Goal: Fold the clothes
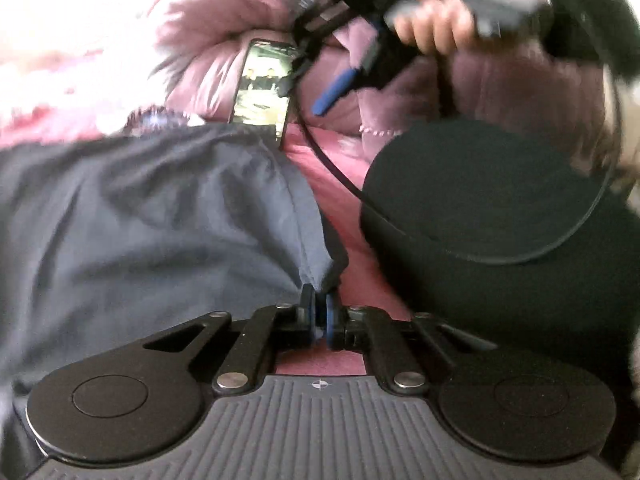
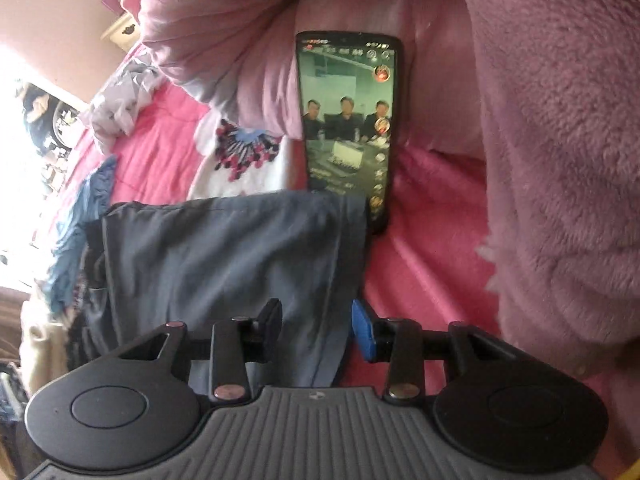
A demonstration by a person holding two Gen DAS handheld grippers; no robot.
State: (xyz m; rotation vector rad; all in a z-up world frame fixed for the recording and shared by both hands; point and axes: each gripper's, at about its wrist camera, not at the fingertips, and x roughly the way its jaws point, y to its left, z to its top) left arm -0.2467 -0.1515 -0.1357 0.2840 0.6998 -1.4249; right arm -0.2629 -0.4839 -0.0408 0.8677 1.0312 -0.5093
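Observation:
A grey-blue garment (image 1: 152,216) lies spread on the pink bed sheet (image 1: 340,160). My left gripper (image 1: 319,304) is shut on the garment's near right corner. In the right wrist view the same garment (image 2: 224,264) lies flat with a straight far edge. My right gripper (image 2: 318,324) is open above its near right part, one finger over the cloth and the blue pad (image 2: 362,330) near its right edge. The right gripper also shows blurred in the left wrist view (image 1: 348,68), held in a hand above the bed.
A phone (image 2: 348,128) with a lit screen leans against pink bedding (image 2: 248,52); the garment's far corner overlaps its base. A fluffy pink sleeve (image 2: 560,140) fills the right. A black-clad leg (image 1: 500,220) and cable (image 1: 332,164) lie right of the garment. Other clothes (image 2: 80,208) are piled at left.

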